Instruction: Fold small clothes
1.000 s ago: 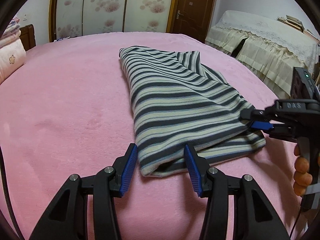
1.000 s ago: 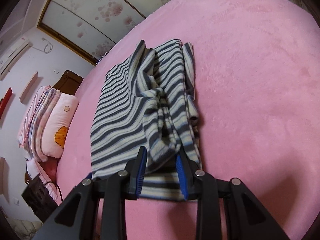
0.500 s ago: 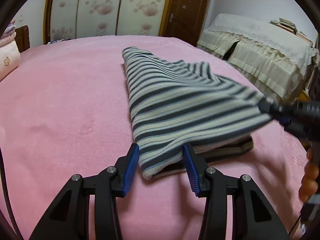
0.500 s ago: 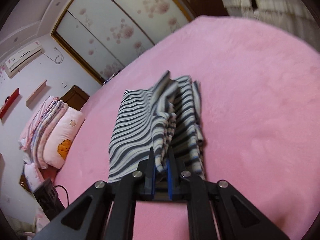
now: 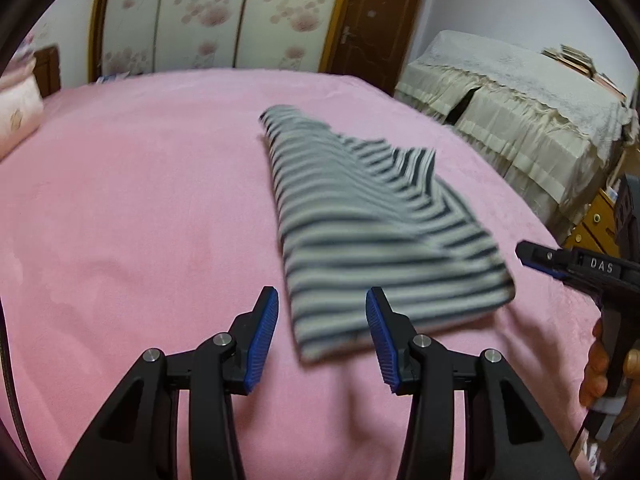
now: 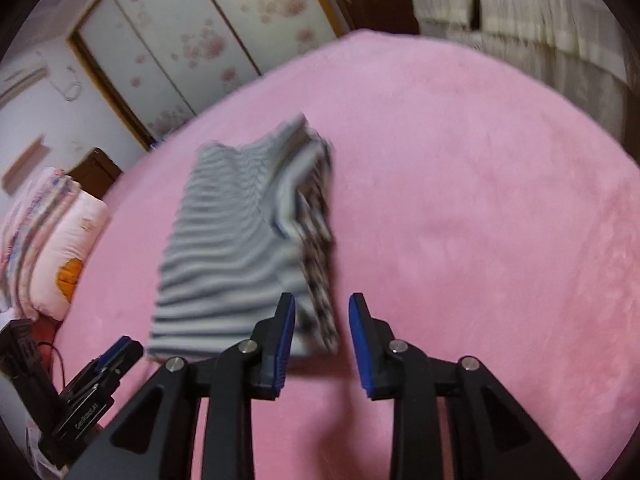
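A striped garment [image 5: 372, 236] lies folded on a pink bedspread [image 5: 120, 208], ahead of both grippers. Compared with half a second earlier, the right gripper [image 6: 322, 320] no longer pinches the garment's near corner: its jaws are opening, with bare bedspread between them, and the corner it had lifted is back down at the garment's near edge. A full second earlier the garment lay flatter and wider, with the right gripper's pads at its edge; it now appears as a narrower, thicker fold, blurred in both views.

The garment's long axis runs away from the tools, from the near edge just ahead of the fingertips toward the wardrobe doors [image 5: 208, 16] beyond the bed. Its stripes cross that axis. In the left wrist view the near end is the broad end and the far end tapers; loose layered edges show along the side nearer the right gripper.

The left gripper [image 5: 322, 312] stands apart at a moderate gap, pads clear of the cloth, with the near corner of the garment just beyond and between its fingertips. Both grippers tilt downward toward the bed. In the left wrist view, the right gripper enters from the right edge, held by a hand [image 5: 600, 364] wrapped around its grip, tips near the garment's right corner but apart from it.
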### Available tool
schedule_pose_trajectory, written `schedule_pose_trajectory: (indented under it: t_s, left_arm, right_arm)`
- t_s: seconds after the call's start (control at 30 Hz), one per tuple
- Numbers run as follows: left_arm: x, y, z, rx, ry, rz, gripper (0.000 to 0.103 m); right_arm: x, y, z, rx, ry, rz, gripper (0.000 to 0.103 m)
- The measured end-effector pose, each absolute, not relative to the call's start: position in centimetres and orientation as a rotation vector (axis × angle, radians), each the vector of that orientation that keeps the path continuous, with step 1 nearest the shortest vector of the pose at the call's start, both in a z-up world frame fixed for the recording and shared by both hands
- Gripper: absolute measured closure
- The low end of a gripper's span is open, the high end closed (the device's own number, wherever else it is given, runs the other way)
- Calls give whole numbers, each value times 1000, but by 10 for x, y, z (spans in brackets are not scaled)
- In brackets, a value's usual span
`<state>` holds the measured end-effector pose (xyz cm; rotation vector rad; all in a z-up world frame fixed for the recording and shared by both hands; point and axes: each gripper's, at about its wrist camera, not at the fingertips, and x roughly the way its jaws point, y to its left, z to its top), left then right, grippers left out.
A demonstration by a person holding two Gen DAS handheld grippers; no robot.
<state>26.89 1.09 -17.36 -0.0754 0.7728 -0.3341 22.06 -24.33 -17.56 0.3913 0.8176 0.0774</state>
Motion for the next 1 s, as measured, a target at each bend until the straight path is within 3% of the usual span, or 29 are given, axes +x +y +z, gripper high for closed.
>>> schedule_pose_trajectory:
  t_s: [0.23,0.5,0.77,0.8,0.83,1.0]
  left_arm:
    - [350,-21,-145,26,765,-414,58]
    - [468,-26,-177,-38,937,-341,58]
    - [504,-47,-194,51,999,-276,53]
    - [506,-51,-197,83,1009,-261,53]
    - [508,-54,-199,109,1014,-248,53]
    - [508,-58,-200,103,997,-219,54]
  right_arm:
    - [303,-253,-152,347,802,170,75]
    - [388,-272,-189,383,927,192,75]
    - [429,-250,-203,278,990,206,75]
    - [429,-248,-203,263,991,211,81]
    - [430,-245,-203,244,990,207,98]
    - [414,-254,-196,261,901,152,99]
